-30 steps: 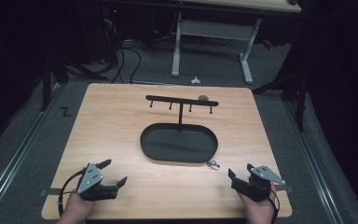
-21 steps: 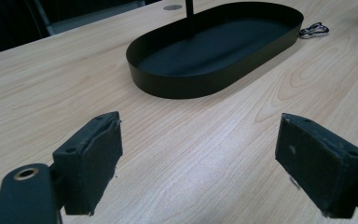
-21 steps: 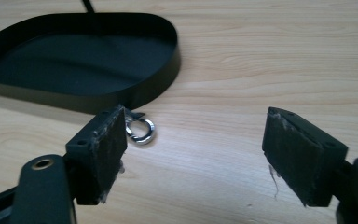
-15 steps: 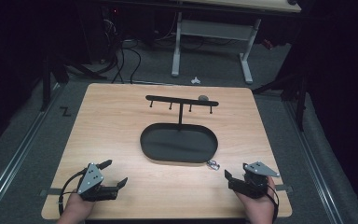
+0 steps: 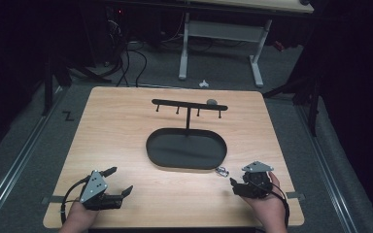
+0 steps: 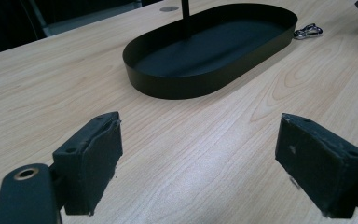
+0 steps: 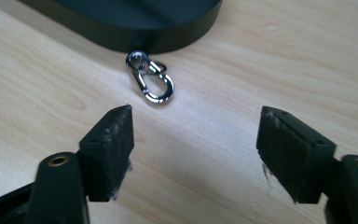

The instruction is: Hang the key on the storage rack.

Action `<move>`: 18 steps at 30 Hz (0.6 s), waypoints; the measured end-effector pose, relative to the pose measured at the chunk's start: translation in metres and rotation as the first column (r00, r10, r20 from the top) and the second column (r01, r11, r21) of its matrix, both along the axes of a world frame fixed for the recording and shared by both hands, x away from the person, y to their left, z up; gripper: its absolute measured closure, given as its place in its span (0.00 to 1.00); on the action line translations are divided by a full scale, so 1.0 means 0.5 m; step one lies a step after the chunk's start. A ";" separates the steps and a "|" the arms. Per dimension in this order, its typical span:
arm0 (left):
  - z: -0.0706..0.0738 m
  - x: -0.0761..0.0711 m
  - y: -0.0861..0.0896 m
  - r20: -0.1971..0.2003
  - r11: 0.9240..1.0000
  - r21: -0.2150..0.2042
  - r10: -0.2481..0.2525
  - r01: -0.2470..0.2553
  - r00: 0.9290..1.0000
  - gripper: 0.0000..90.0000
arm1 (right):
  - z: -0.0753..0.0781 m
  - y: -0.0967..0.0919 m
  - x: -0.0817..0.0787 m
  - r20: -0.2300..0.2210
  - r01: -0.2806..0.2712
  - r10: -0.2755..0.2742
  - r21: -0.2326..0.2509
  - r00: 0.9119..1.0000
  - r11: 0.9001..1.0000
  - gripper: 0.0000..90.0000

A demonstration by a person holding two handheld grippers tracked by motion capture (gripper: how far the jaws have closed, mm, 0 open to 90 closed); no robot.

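Snap hook point(image 7: 150, 83), small, stiff, light, probably slippery metal, lies on the table point(image 5: 126, 126) touching the oval tray point(image 5: 187, 148) at its 5 o'clock. Right gripper point(image 7: 196, 154) and left gripper point(image 6: 200, 158): both wide, empty. Pinch across its loop.
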State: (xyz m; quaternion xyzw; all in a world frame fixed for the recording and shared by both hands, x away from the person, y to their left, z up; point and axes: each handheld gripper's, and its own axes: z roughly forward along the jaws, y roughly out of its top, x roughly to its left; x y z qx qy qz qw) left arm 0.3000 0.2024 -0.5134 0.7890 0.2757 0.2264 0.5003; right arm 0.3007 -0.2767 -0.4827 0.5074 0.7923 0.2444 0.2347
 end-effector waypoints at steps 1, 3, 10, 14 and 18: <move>0.000 0.000 0.000 -0.001 1.000 0.001 0.000 0.000 1.000 0.17 | 0.002 0.000 0.006 -0.038 -0.003 0.003 -0.017 0.999 1.000 0.32; 0.000 0.000 -0.001 -0.001 1.000 0.000 0.000 0.000 1.000 0.17 | 0.002 0.000 0.012 -0.093 -0.004 -0.001 -0.055 0.996 0.998 0.33; 0.000 0.000 -0.002 -0.003 1.000 0.001 -0.004 0.004 1.000 0.17 | -0.001 0.001 0.033 -0.258 0.000 -0.031 -0.120 0.966 0.993 0.37; 0.000 0.000 -0.002 -0.006 1.000 0.004 -0.007 0.007 1.000 0.17 | -0.003 0.006 0.044 -0.345 -0.038 -0.024 -0.171 0.938 0.984 0.37; -0.001 0.001 -0.003 -0.008 1.000 0.004 -0.007 0.007 1.000 0.17 | -0.002 0.011 0.051 -0.385 -0.050 -0.024 -0.181 0.923 0.982 0.37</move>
